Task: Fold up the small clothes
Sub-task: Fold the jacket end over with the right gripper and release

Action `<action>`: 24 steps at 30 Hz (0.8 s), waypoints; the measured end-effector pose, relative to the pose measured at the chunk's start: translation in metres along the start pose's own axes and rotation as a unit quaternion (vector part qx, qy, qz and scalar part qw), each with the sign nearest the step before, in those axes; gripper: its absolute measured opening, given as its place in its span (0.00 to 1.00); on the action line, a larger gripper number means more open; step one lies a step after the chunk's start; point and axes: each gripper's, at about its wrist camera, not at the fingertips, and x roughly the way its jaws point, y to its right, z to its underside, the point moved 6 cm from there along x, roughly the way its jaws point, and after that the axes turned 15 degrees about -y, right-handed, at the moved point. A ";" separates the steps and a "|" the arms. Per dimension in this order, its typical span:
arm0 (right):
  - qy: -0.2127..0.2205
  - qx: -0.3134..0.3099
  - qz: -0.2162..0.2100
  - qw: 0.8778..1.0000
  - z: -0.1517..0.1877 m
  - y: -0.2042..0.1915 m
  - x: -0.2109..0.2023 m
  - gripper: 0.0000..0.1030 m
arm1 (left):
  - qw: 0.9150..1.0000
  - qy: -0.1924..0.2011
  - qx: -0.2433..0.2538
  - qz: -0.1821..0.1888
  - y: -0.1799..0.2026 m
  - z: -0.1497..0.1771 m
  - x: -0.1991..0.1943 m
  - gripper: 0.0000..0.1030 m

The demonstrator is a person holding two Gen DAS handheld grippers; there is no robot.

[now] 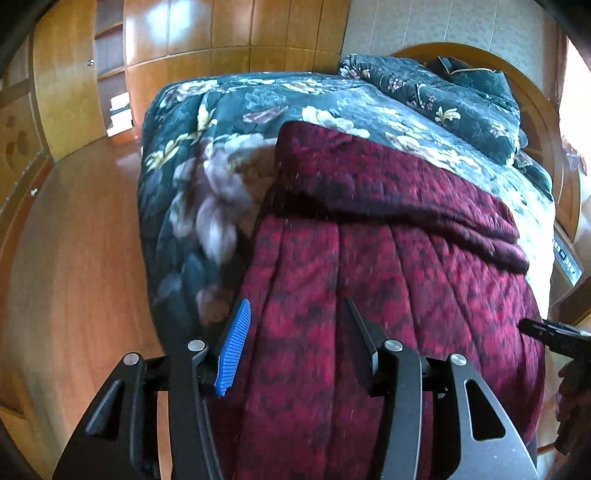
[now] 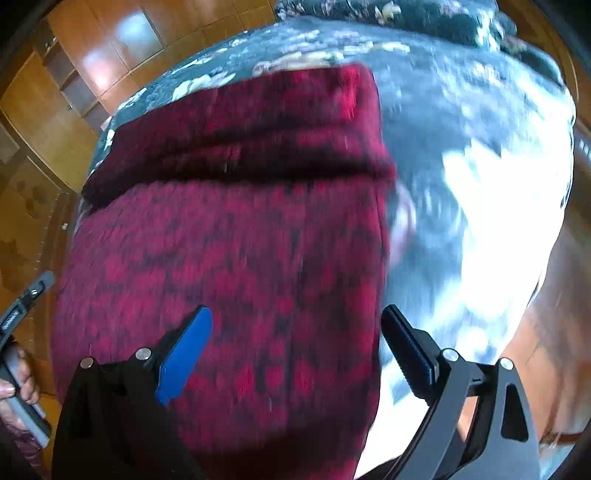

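Note:
A dark red garment with a black speckled pattern [image 1: 369,280] lies flat on a bed, its far part folded over into a thick band [image 1: 388,199]. My left gripper [image 1: 295,310] hovers open above the garment's near left edge, nothing between its fingers. In the right wrist view the same red garment [image 2: 236,240] fills the middle, blurred by motion, with the folded band [image 2: 243,140] across its top. My right gripper [image 2: 295,314] is open above the garment's near right edge, holding nothing.
The bed has a dark green floral quilt [image 1: 207,155] with a pile of matching bedding [image 1: 443,96] at the headboard. Wooden floor [image 1: 81,236] and wardrobes [image 1: 221,33] lie to the left. A hand on the other gripper [image 2: 18,369] shows at lower left.

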 end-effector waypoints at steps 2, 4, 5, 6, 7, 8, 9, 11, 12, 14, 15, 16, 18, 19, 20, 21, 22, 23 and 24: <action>-0.011 0.008 -0.022 1.000 0.015 0.003 0.000 0.90 | 1.000 -0.003 -0.001 -0.003 -0.002 0.011 -0.002 0.48; -0.020 0.010 -0.044 0.999 0.029 0.004 -0.001 0.90 | 1.000 -0.004 -0.003 -0.002 -0.004 0.017 -0.004 0.48; -0.023 0.011 -0.051 0.998 0.032 0.005 -0.002 0.90 | 1.000 -0.005 -0.004 -0.003 -0.006 0.021 -0.005 0.48; -0.027 0.011 -0.059 0.998 0.037 0.005 -0.002 0.90 | 1.000 -0.004 -0.004 -0.004 -0.007 0.024 -0.007 0.48; -0.032 0.010 -0.071 0.997 0.043 0.007 -0.003 0.90 | 1.000 -0.005 -0.006 -0.005 -0.009 0.028 -0.007 0.48; -0.037 0.010 -0.081 0.996 0.047 0.008 -0.004 0.90 | 1.000 -0.007 -0.007 -0.004 -0.010 0.030 -0.008 0.52; -0.043 0.009 -0.091 0.995 0.051 0.009 -0.004 0.90 | 1.000 -0.008 -0.010 -0.003 -0.013 0.034 -0.008 0.64; -0.063 0.009 -0.120 0.991 0.061 0.011 -0.003 0.90 | 1.000 -0.003 -0.021 0.004 -0.020 0.041 -0.012 0.70; -0.074 0.008 -0.133 0.988 0.065 0.012 -0.002 0.90 | 1.000 -0.006 -0.026 0.010 -0.023 0.045 -0.013 0.70; -0.100 0.002 -0.159 0.982 0.077 0.013 0.003 0.90 | 0.999 -0.017 -0.039 0.024 -0.034 0.054 -0.013 0.70; -0.112 -0.001 -0.167 0.980 0.085 0.014 0.006 0.90 | 0.998 -0.022 -0.045 0.034 -0.039 0.058 -0.014 0.70; -0.121 -0.004 -0.173 0.977 0.090 0.014 0.008 0.90 | 0.997 -0.028 -0.052 0.046 -0.044 0.063 -0.014 0.70; -0.137 -0.013 -0.185 0.973 0.100 0.012 0.011 0.90 | 0.993 -0.048 -0.071 0.082 -0.056 0.078 -0.012 0.70; -0.147 -0.020 -0.192 0.970 0.106 0.010 0.013 0.90 | 0.990 -0.059 -0.080 0.103 -0.061 0.085 -0.011 0.70; -0.155 -0.026 -0.198 0.968 0.110 0.008 0.014 0.90 | 0.987 -0.067 -0.086 0.118 -0.064 0.092 -0.011 0.70; -0.161 -0.032 -0.202 0.965 0.114 0.005 0.015 0.90 | 0.984 -0.078 -0.091 0.133 -0.067 0.099 -0.010 0.70; -0.169 -0.041 -0.205 0.963 0.118 0.002 0.016 0.90 | 0.981 -0.088 -0.094 0.145 -0.069 0.107 -0.009 0.70; -0.174 -0.051 -0.204 0.962 0.122 0.000 0.016 0.89 | 0.978 -0.099 -0.097 0.158 -0.073 0.117 -0.007 0.70; -0.174 -0.056 -0.201 0.962 0.124 -0.001 0.016 0.84 | 0.975 -0.106 -0.099 0.166 -0.075 0.124 -0.006 0.70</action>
